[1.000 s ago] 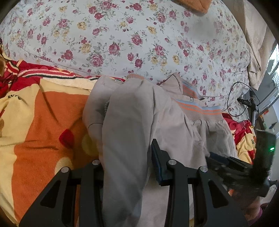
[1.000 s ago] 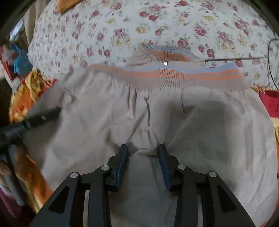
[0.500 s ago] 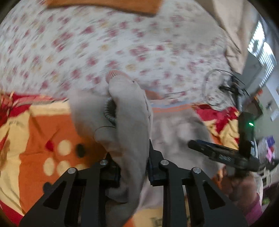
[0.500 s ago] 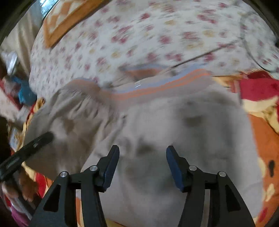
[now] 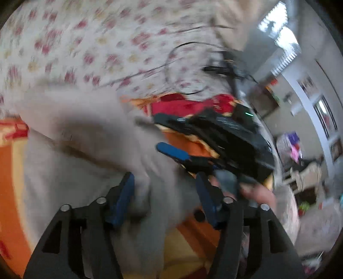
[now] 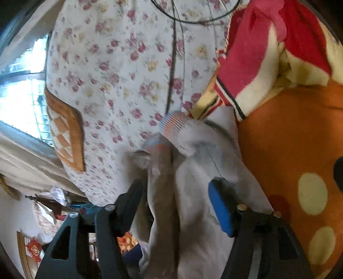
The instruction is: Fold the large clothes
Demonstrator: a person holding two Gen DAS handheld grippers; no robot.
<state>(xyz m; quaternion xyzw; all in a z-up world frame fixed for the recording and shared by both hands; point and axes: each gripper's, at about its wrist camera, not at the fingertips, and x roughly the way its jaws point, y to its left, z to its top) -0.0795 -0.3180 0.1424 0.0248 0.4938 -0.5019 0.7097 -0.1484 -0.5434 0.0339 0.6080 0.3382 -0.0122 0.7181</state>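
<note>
Presently catalogued, one bed scene, two wrist views, both smeared by motion.

Item 1: grey garment (image 5: 81, 137), large, soft, with a ribbed band striped orange and blue (image 6: 173, 124). Lies bunched on the orange blanket (image 6: 289, 139), its band end reaching the floral sheet (image 6: 111, 70). In the right wrist view it runs as a long rumpled fold from the band down between the fingers.

Item 2: left tongs (image 5: 165, 182), black frame, blue pads. Jaws have just been opening and stand apart; a fold of the garment lies between them, touching the left pad, clear of the right one. Not gripping.

Item 3: right tongs (image 6: 178, 191), same make. Jaws have just been opening and stand wide; the grey fold hangs between them, close to both pads (whether it brushes either cannot be told), not pinched. In the left wrist view this tool appears as a dark blurred body with one blue pad (image 5: 173, 151), held by a hand (image 5: 255, 191) just beside the left tongs.

Item 4: blanket border, red and cream (image 6: 257, 64), beside the floral sheet.

Item 5: black cable (image 6: 193, 19), looped on the sheet.

Item 6: orange checked cushion (image 6: 66, 133), at the sheet's far edge near a bright window (image 6: 19, 96).
</note>
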